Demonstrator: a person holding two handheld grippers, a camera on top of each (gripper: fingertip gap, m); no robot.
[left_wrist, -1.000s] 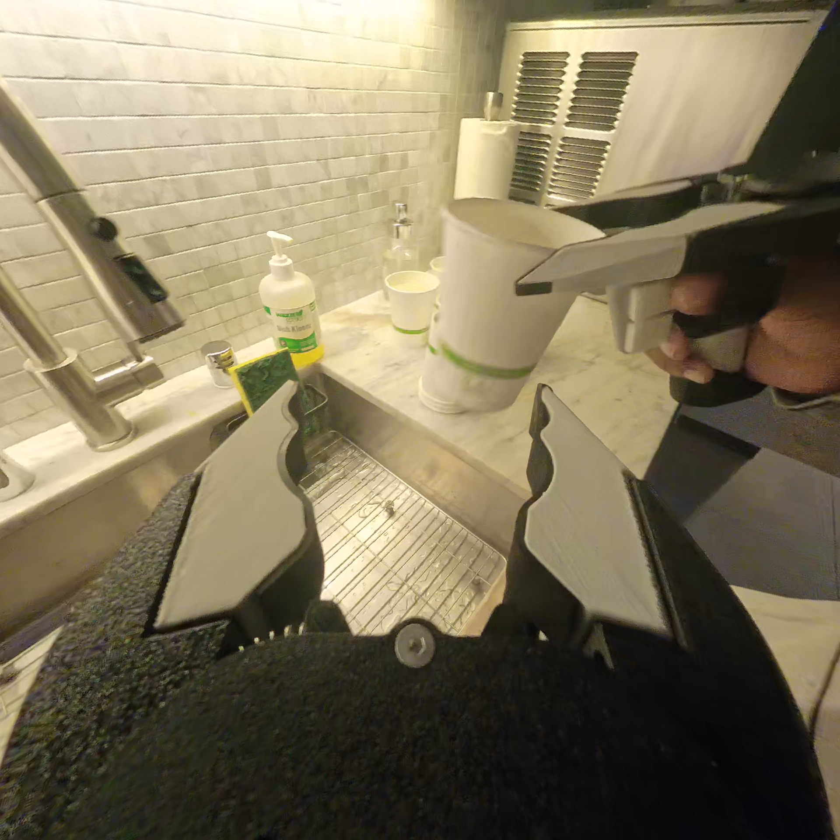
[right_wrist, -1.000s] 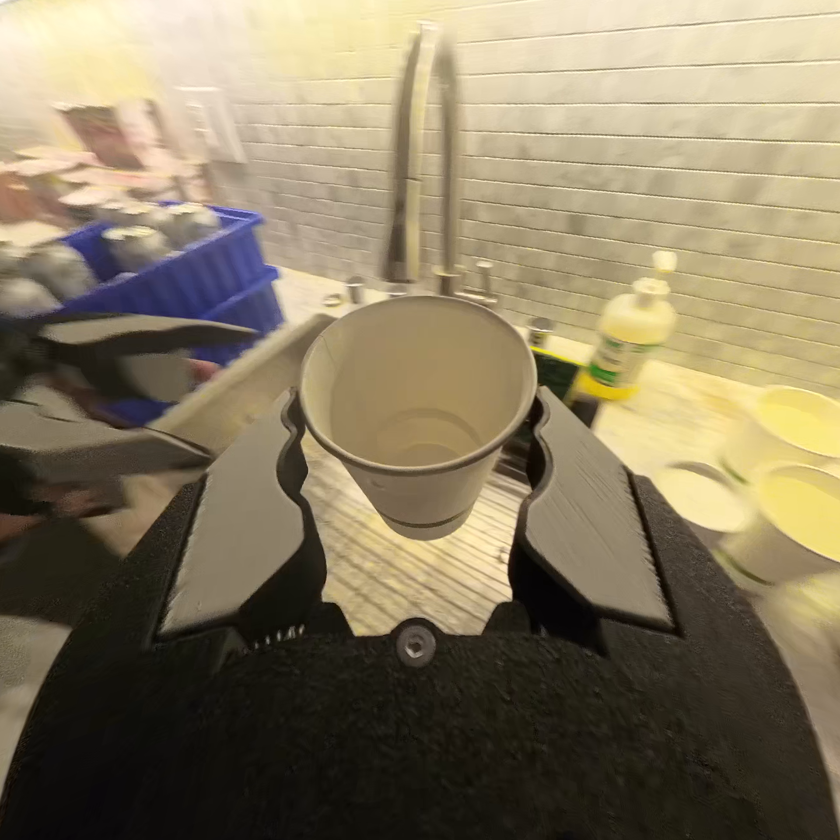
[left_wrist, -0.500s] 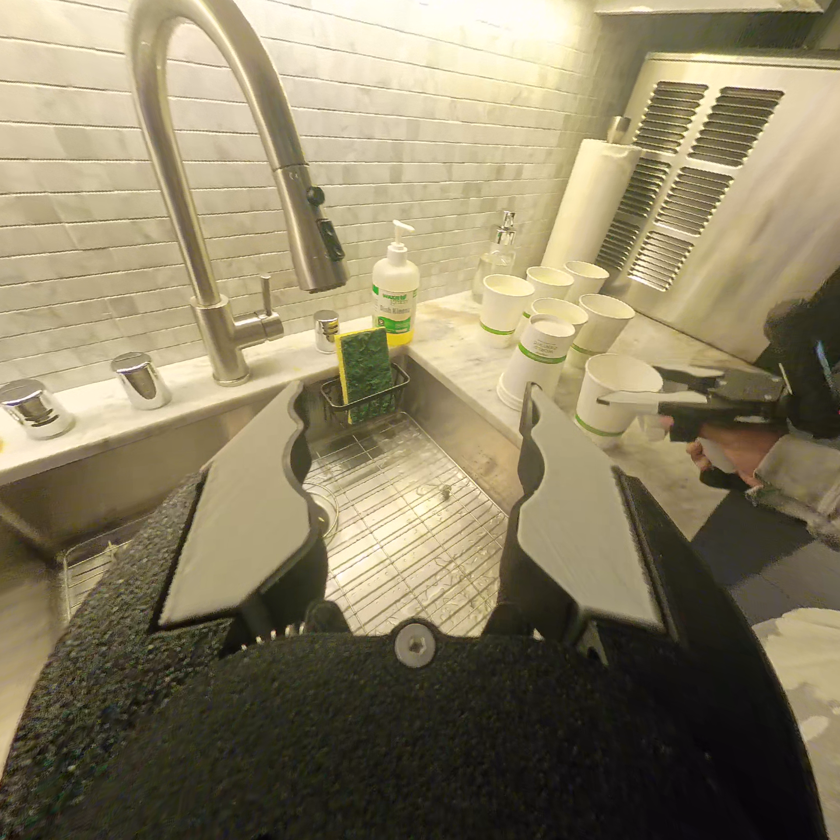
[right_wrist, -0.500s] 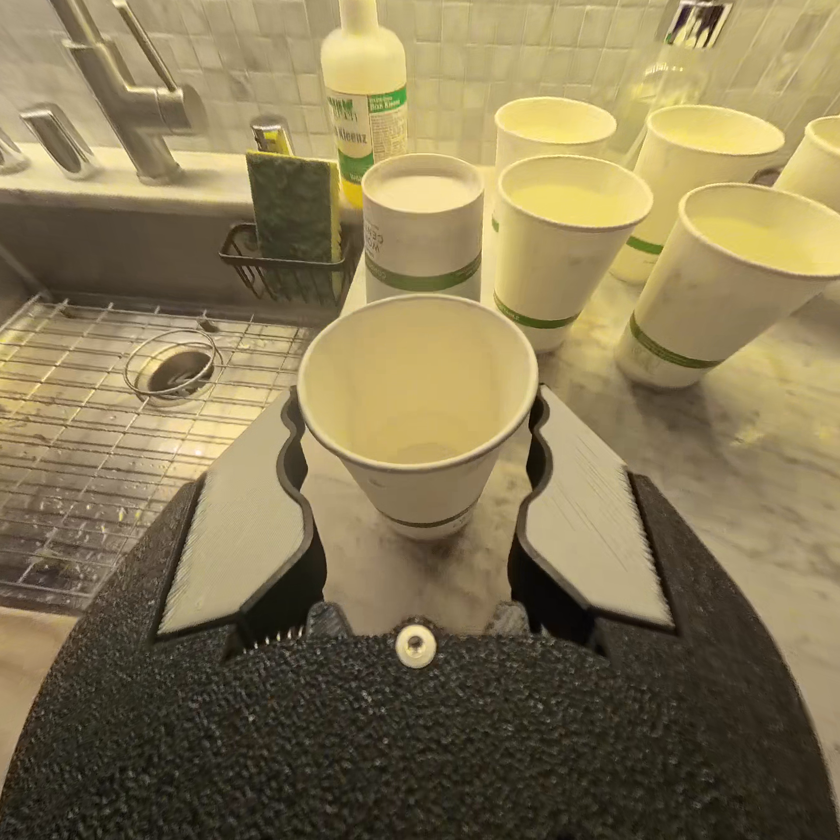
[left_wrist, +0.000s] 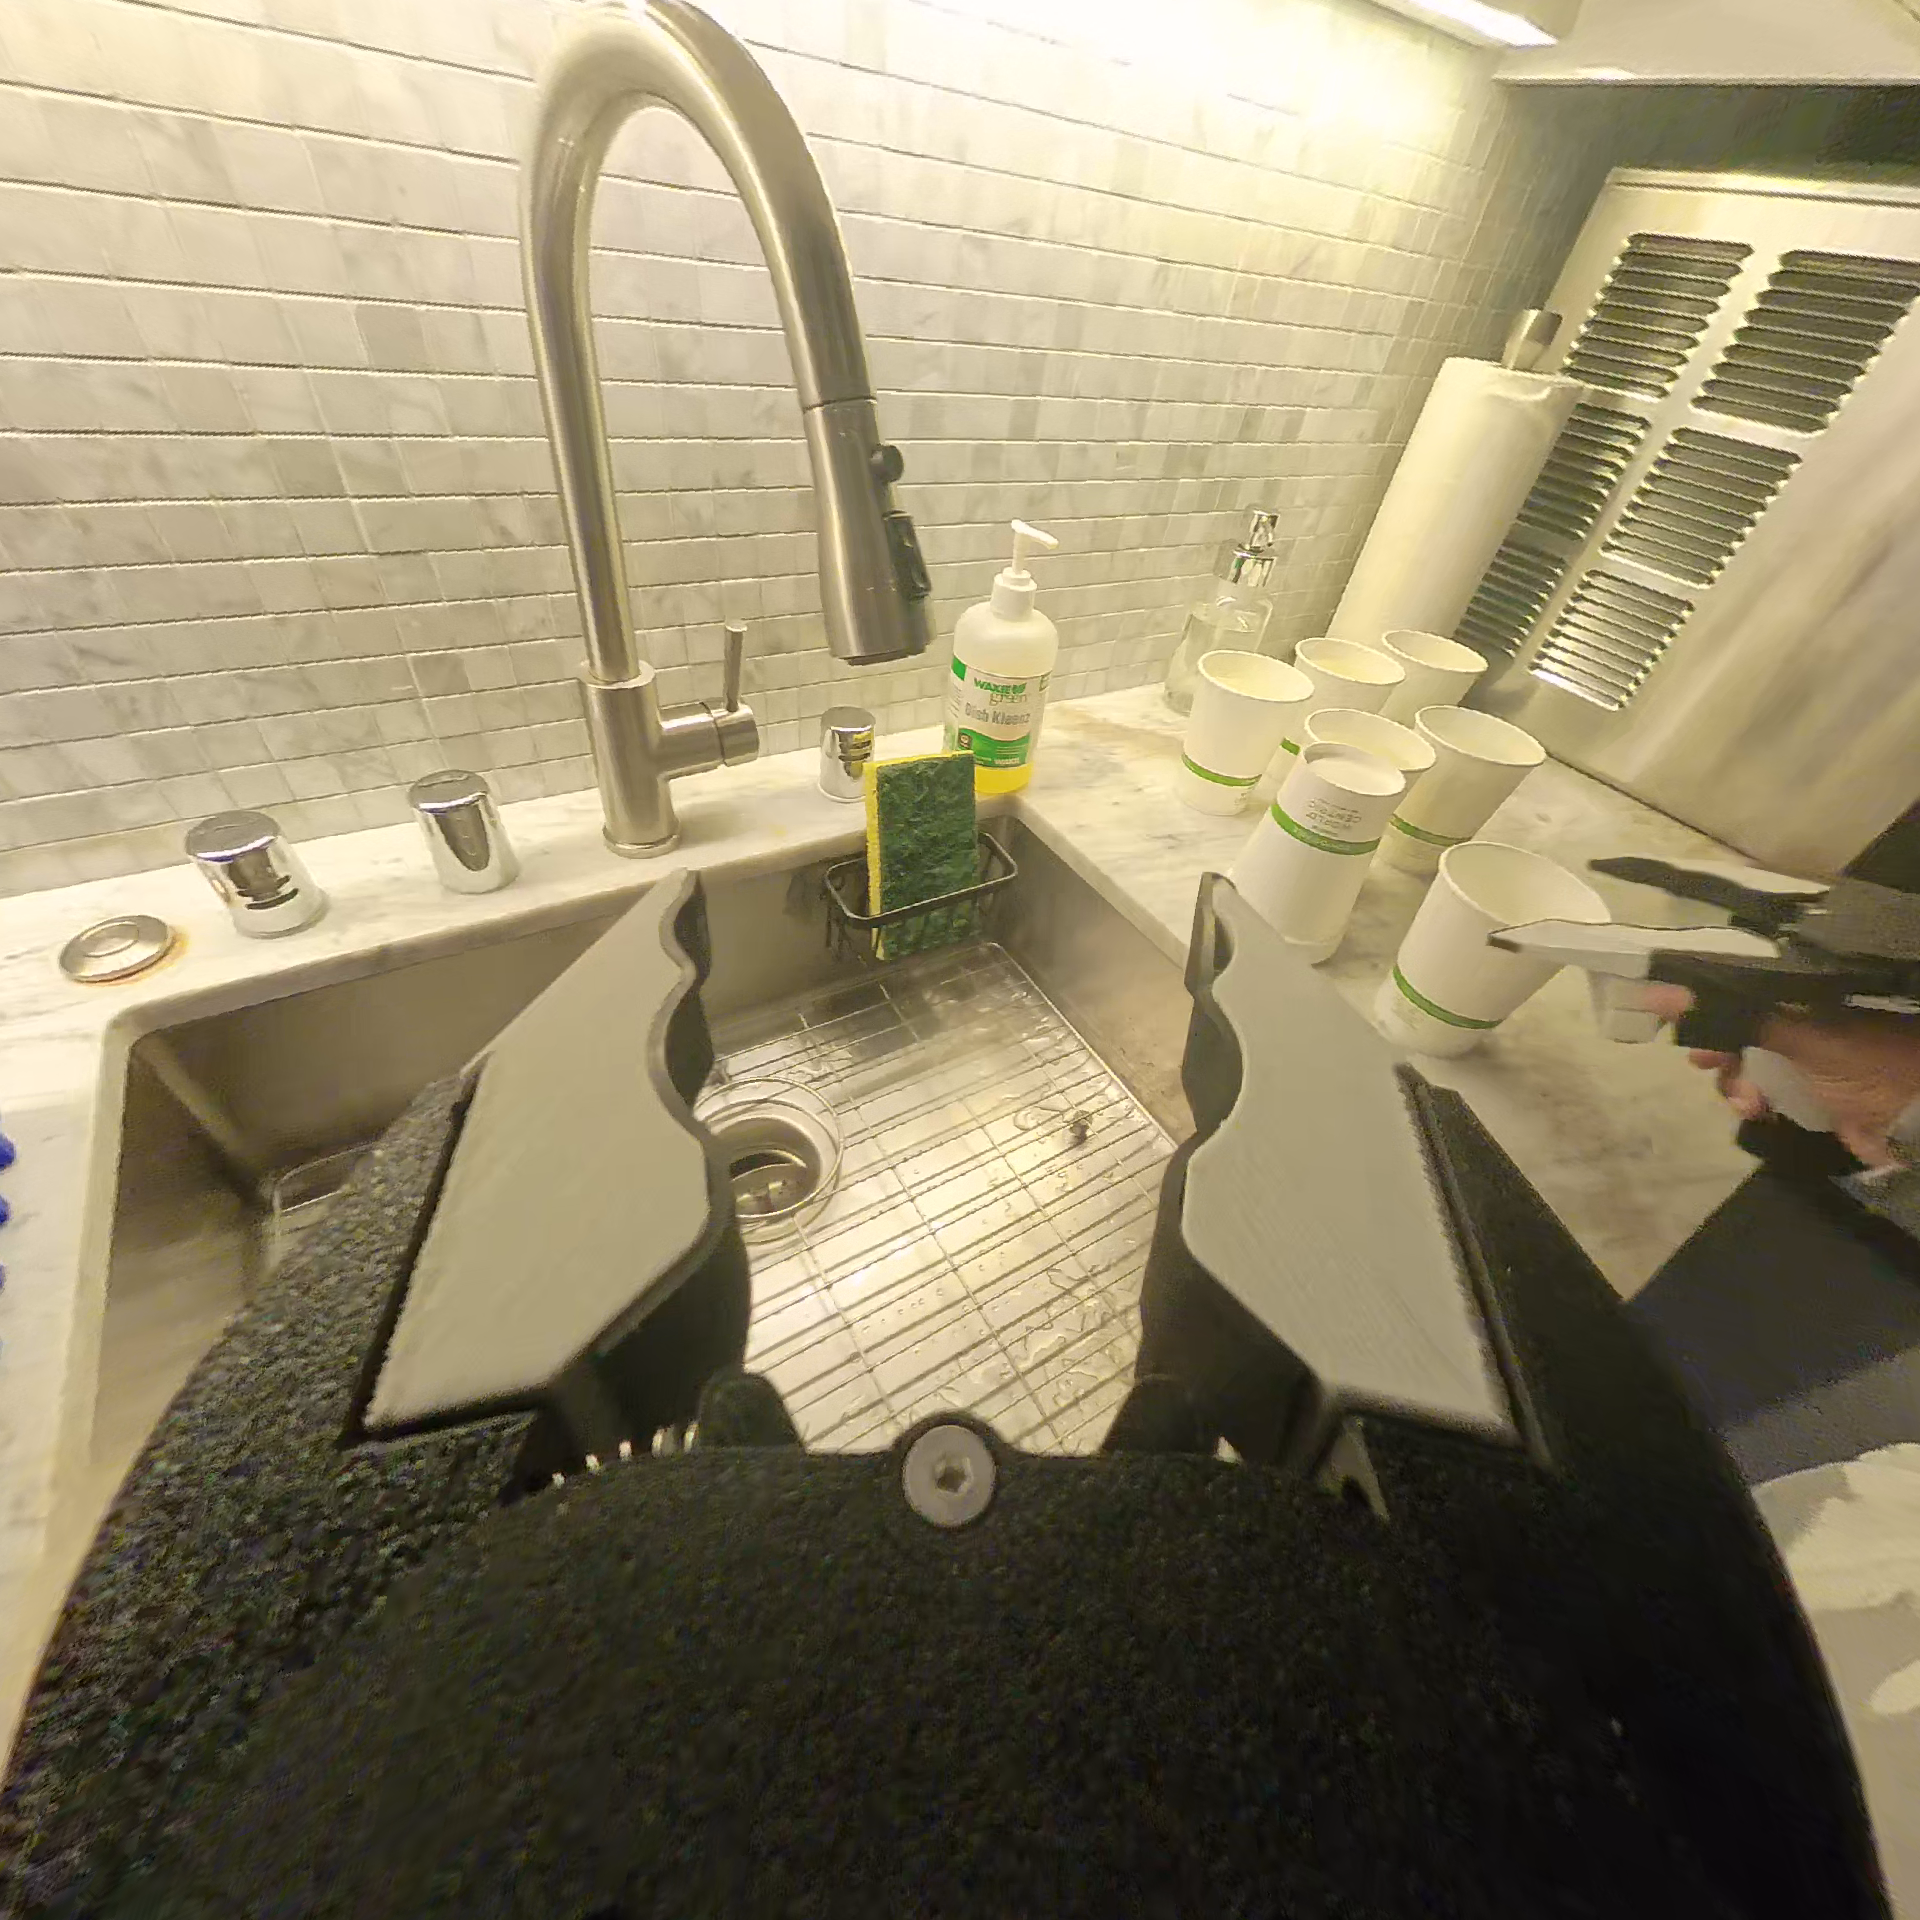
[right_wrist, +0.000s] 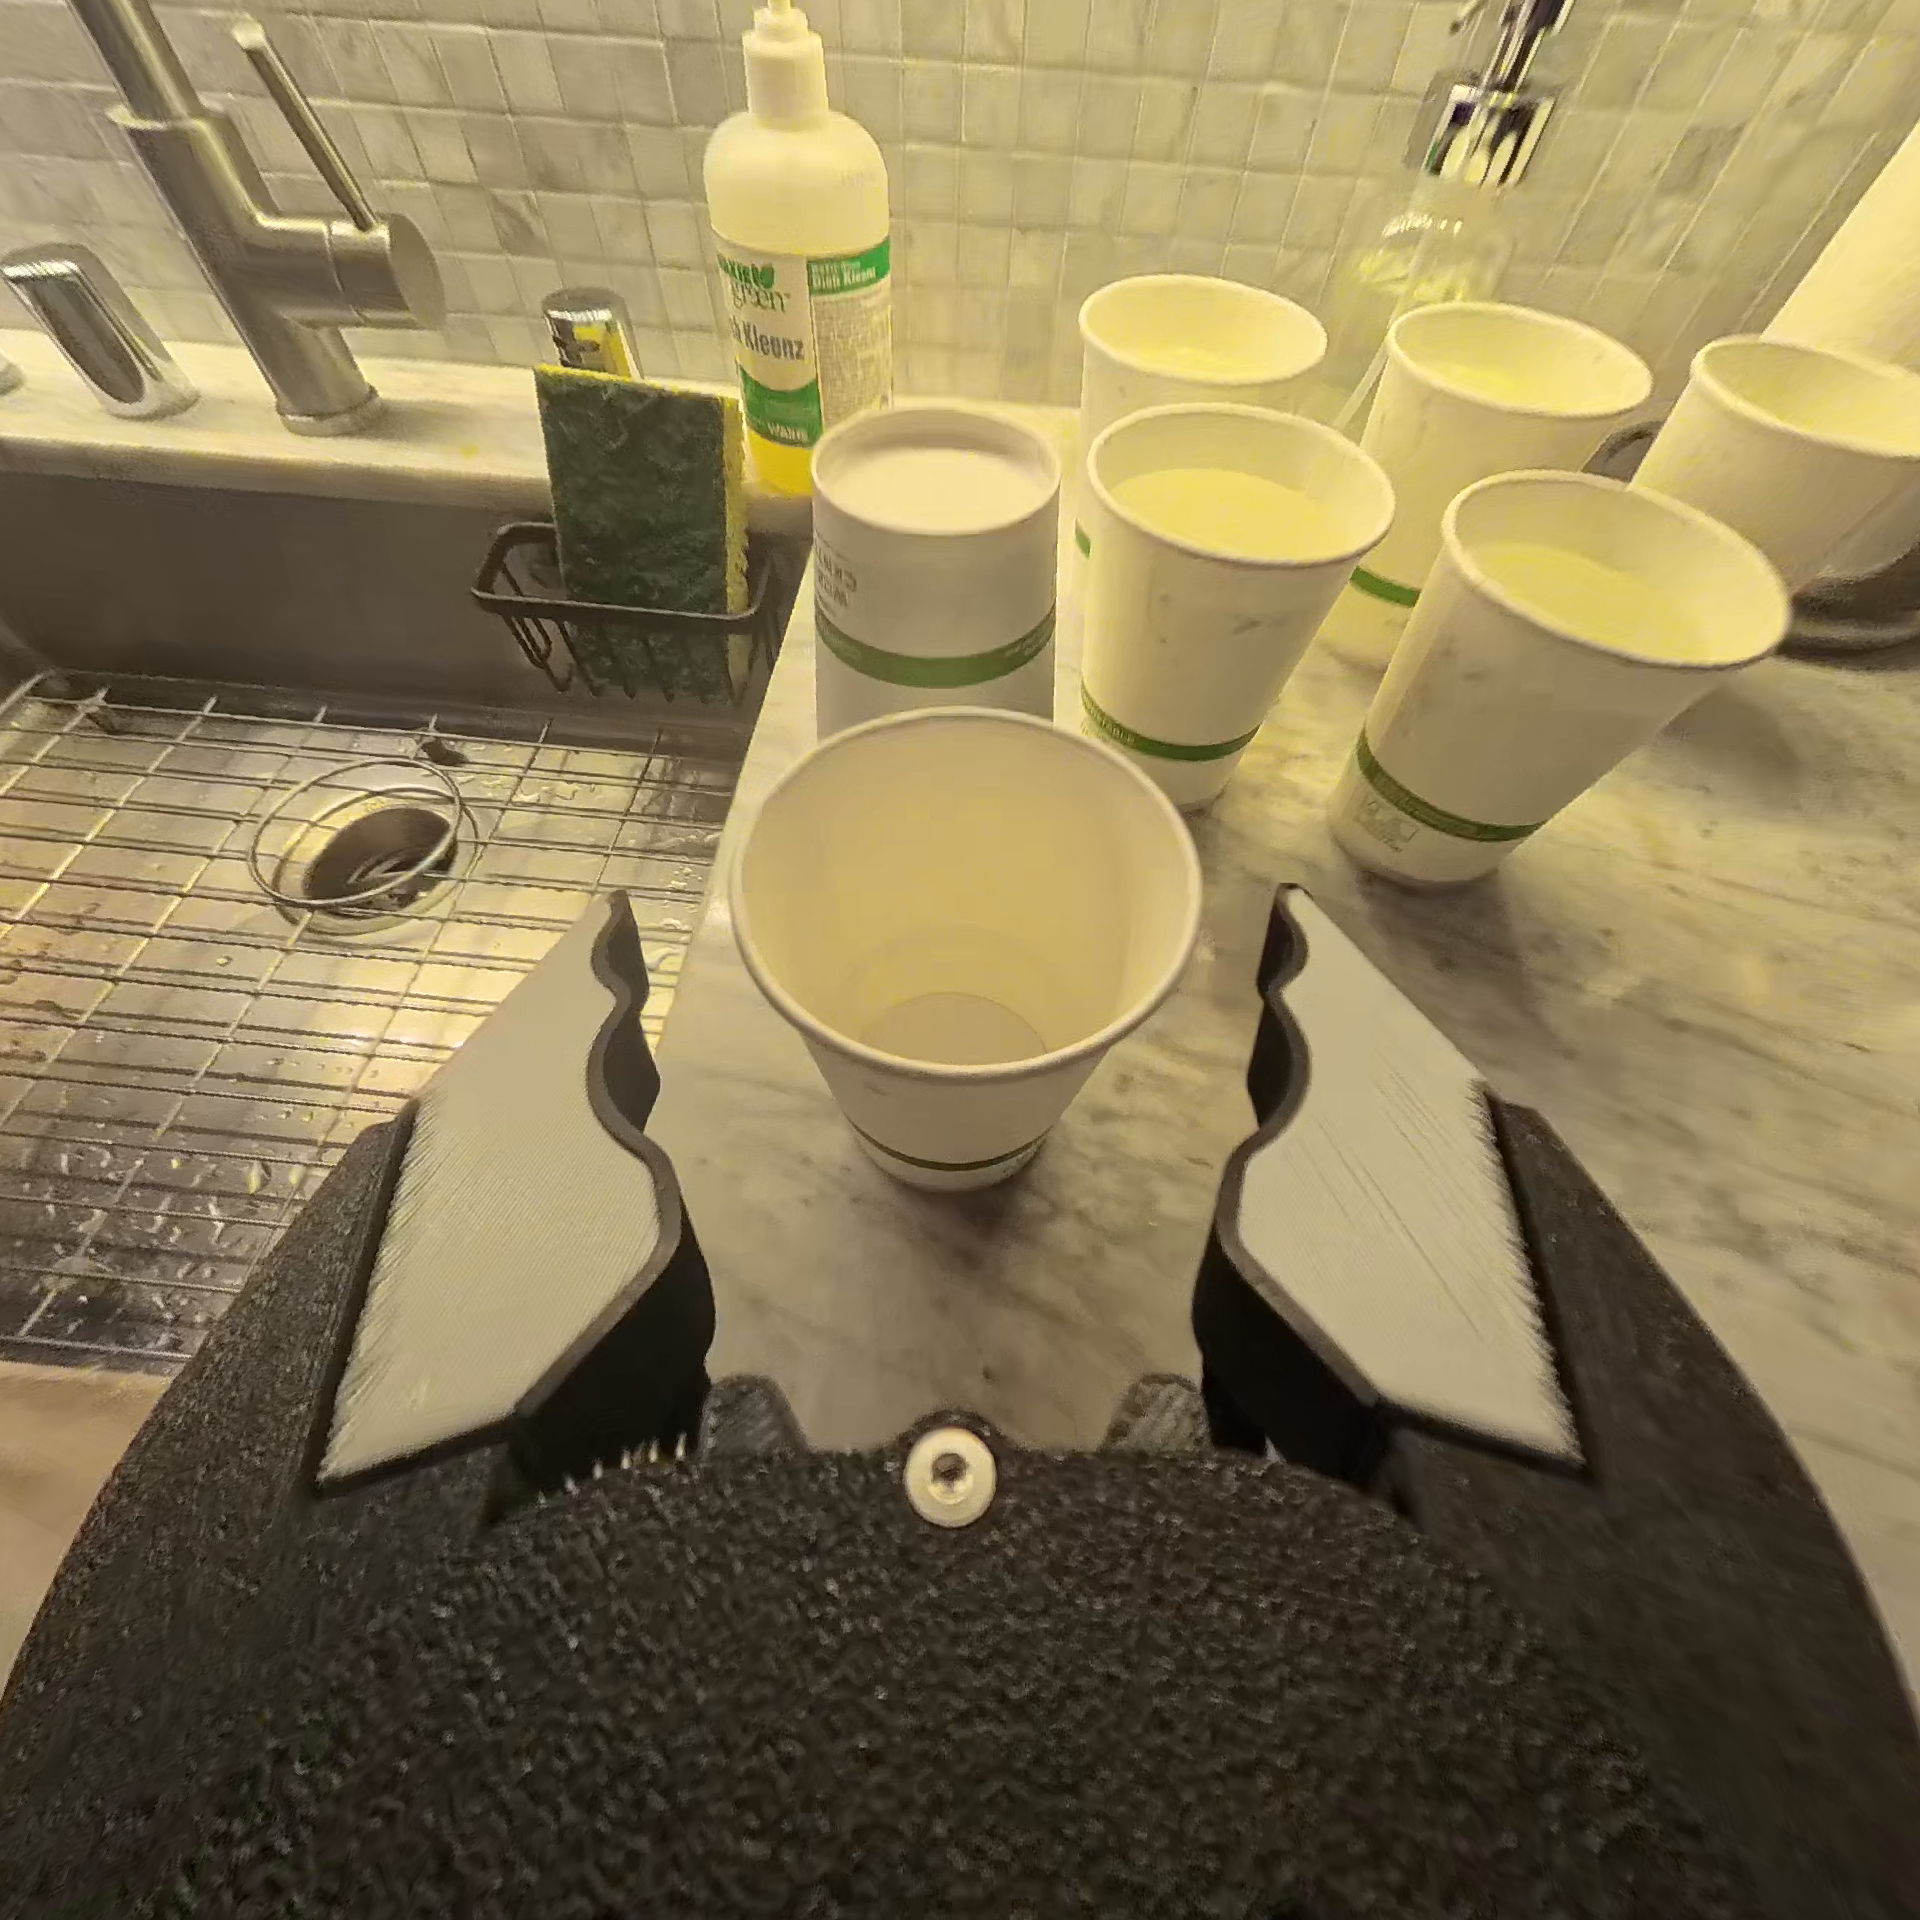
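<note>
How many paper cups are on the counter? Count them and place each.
7. Nearest cup stands between the open right claw's fingers; upside-down cup behind it at the sink edge; front pair to its right; back three near the wall. None seems hidden.

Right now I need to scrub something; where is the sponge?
The sponge stands upright in a black wire caddy at the sink's back right corner, just below the soap bottle.
</note>
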